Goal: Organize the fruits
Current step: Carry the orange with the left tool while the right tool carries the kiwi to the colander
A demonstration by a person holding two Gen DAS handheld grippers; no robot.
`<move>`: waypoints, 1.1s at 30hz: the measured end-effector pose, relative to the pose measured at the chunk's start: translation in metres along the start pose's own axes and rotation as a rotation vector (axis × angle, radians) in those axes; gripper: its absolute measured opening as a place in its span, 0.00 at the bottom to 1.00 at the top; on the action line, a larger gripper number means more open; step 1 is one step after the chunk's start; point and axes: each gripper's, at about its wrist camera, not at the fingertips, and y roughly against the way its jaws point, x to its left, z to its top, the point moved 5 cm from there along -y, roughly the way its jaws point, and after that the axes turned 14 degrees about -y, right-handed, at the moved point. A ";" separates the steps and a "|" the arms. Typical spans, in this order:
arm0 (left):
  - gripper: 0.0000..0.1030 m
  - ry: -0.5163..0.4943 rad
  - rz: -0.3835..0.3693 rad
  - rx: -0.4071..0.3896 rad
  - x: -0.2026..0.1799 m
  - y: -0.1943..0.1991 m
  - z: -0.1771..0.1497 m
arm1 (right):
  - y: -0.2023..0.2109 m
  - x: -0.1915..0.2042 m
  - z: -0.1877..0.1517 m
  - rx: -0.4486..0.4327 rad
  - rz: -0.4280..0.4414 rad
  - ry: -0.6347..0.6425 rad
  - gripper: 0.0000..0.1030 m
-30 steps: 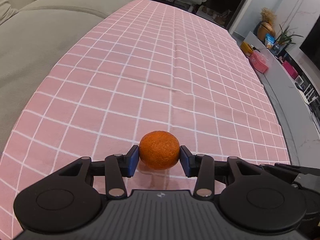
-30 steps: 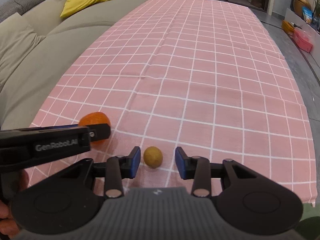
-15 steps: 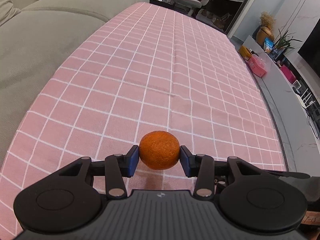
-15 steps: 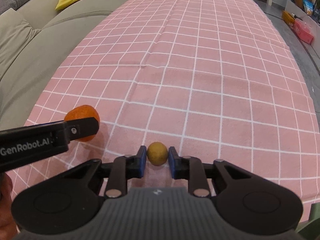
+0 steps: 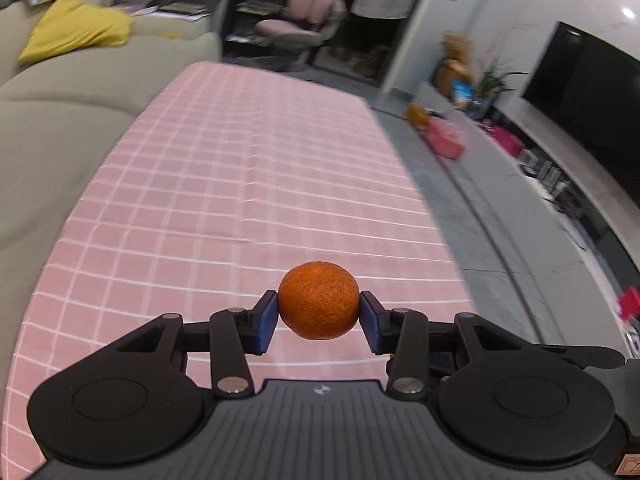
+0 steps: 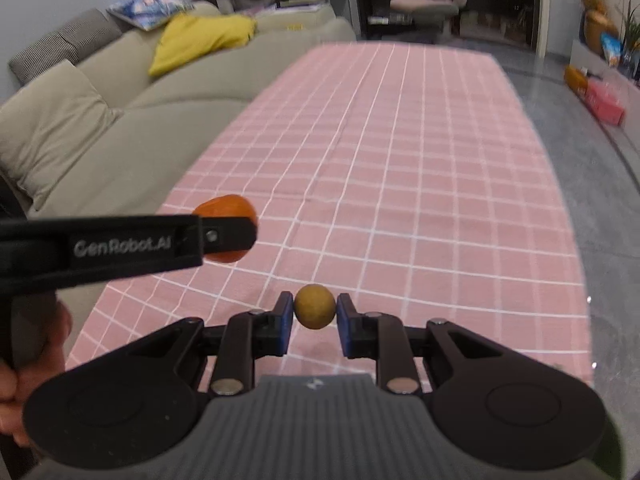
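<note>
An orange mandarin (image 5: 318, 300) is clamped between the blue pads of my left gripper (image 5: 318, 314), held above the pink checked tablecloth (image 5: 248, 184). In the right wrist view my right gripper (image 6: 315, 312) is shut on a small round yellow-brown fruit (image 6: 315, 306), also lifted off the cloth (image 6: 420, 184). The left gripper (image 6: 230, 236) reaches in from the left there, its finger covering part of the mandarin (image 6: 224, 210). A hand (image 6: 28, 364) holds that gripper's handle at the left edge.
A beige sofa (image 6: 100, 128) with a yellow cushion (image 6: 200, 40) runs along the table's left side. Grey floor (image 5: 500, 240) lies to the right, with a low TV bench, pink boxes (image 5: 444, 140) and plants. An office chair (image 5: 304, 20) stands beyond the far end.
The right gripper closed on the small yellow-brown fruit and lifted it off the cloth. The left gripper rose with the mandarin still in its grip; both views now look further down the table.
</note>
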 end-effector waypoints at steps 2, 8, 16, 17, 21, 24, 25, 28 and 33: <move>0.48 -0.023 -0.037 -0.007 -0.018 0.007 0.001 | 0.024 -0.009 -0.004 -0.030 -0.011 0.002 0.18; 0.48 -0.122 -0.140 0.003 -0.075 0.018 -0.006 | 0.090 -0.047 -0.024 -0.093 -0.080 0.004 0.19; 0.48 -0.286 -0.267 0.082 -0.152 0.016 -0.033 | 0.138 -0.114 -0.068 -0.086 -0.191 -0.042 0.19; 0.48 -0.300 -0.284 0.099 -0.158 0.013 -0.037 | 0.140 -0.122 -0.073 -0.073 -0.196 -0.054 0.19; 0.48 -0.357 -0.331 0.190 -0.178 0.001 -0.062 | 0.130 -0.128 -0.085 -0.025 -0.205 -0.042 0.19; 0.48 -0.411 -0.327 0.221 -0.184 -0.004 -0.076 | 0.121 -0.131 -0.094 0.022 -0.214 0.009 0.19; 0.48 -0.414 -0.323 0.229 -0.183 -0.008 -0.076 | 0.117 -0.131 -0.095 0.039 -0.220 0.029 0.19; 0.48 -0.393 -0.301 0.259 -0.176 -0.017 -0.078 | 0.106 -0.135 -0.100 0.083 -0.243 0.080 0.19; 0.48 -0.394 -0.275 0.283 -0.171 -0.026 -0.082 | 0.092 -0.133 -0.109 0.131 -0.272 0.186 0.19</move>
